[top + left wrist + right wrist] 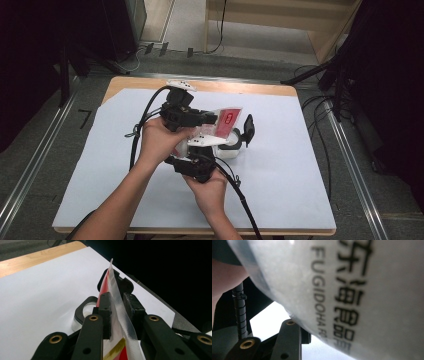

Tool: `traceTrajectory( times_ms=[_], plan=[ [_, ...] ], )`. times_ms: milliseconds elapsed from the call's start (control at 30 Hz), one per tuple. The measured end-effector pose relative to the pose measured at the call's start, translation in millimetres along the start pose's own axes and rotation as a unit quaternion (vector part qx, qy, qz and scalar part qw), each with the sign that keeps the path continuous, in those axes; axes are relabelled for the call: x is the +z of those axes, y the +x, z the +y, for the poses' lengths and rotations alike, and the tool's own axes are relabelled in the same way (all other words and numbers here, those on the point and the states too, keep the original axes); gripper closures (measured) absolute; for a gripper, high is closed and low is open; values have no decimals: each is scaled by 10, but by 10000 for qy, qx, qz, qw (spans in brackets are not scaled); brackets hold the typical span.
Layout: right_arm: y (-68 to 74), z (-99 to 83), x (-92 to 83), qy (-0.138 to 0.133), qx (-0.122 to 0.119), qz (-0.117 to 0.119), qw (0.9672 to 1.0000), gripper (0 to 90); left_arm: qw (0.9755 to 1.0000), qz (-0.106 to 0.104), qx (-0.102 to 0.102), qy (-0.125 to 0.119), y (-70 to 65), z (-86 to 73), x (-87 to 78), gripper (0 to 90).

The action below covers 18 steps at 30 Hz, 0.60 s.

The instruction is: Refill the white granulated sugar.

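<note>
Left gripper (117,312) clamps pouch (113,287) seal strip; pouch runs lengthwise straight ahead of it, above open container (231,146). Right gripper (200,161) grasps the pouch's lower end, directly nearer the person.

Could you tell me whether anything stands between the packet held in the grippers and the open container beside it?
Nothing visible does. The left gripper pinches the red and white packet by its clear sealed edge, just above the clear container, whose black lid is flipped up on the far side. The gap between packet and container mouth looks clear.
</note>
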State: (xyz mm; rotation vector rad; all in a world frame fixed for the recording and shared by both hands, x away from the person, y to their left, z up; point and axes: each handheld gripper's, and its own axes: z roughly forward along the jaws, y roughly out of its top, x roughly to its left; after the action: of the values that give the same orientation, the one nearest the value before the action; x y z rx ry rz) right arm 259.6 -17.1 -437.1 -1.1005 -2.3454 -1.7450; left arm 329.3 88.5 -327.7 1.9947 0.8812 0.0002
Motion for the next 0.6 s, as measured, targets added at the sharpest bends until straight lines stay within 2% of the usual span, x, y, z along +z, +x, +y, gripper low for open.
traceTrajectory(
  times_ms=[600],
  plan=[
    [-2, -4, 5, -11, 14, -32, 10000, 635, 10000, 13, 37, -1, -5, -2, 7, 778]
  ],
)
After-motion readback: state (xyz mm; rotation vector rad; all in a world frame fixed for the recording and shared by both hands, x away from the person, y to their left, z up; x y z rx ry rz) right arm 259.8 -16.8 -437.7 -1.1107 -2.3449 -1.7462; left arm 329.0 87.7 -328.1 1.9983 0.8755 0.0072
